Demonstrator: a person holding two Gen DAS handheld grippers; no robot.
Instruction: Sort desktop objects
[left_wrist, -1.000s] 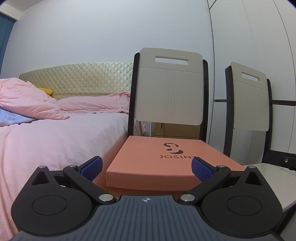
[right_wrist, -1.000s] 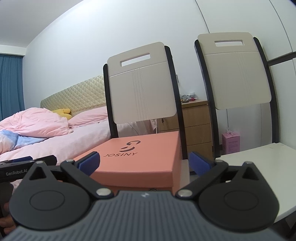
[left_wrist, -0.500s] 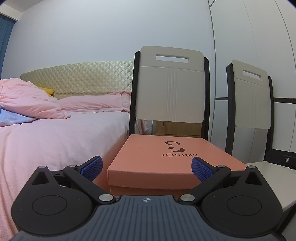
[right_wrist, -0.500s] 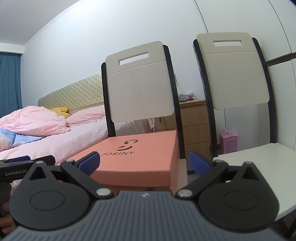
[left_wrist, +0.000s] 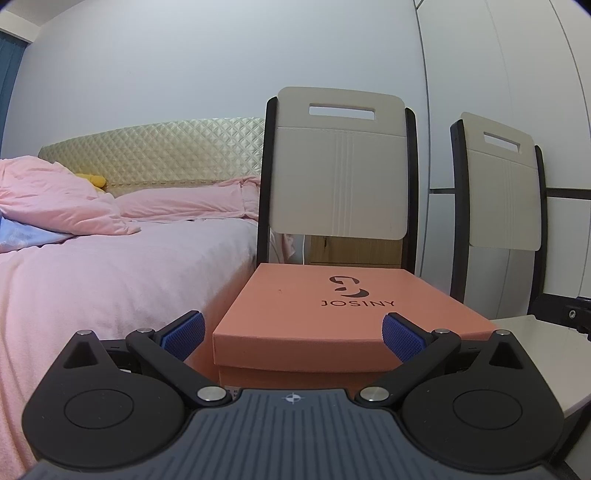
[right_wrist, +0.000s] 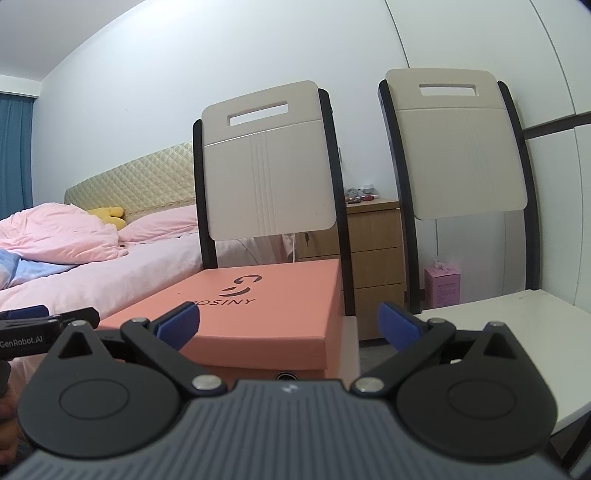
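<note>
1. Left wrist view: the left gripper (left_wrist: 291, 335) fills the lower part of the frame, its blue pads (left_wrist: 183, 335) spread wide apart with nothing between them. The salmon shoebox (left_wrist: 332, 314) marked JOSINY sits centre frame, just beyond the fingertips, on the seat of the nearer chair (left_wrist: 338, 166). The pink bed (left_wrist: 110, 273) lies at left, and a second chair (left_wrist: 502, 184) stands at right.

2. Right wrist view: the right gripper (right_wrist: 288, 325) is likewise open and empty. The shoebox (right_wrist: 258, 310) lies centre-left, its near edge behind the left pad. A white seat (right_wrist: 498, 314) occupies the lower right.

3. Handling, as a judgement: stiff cardboard with a loose lift-off lid. Its contents are unknown, so its weight is uncertain. It looks wider than either opening, so one gripper per side, pressing the base below the lid rim, seems safest.
</note>
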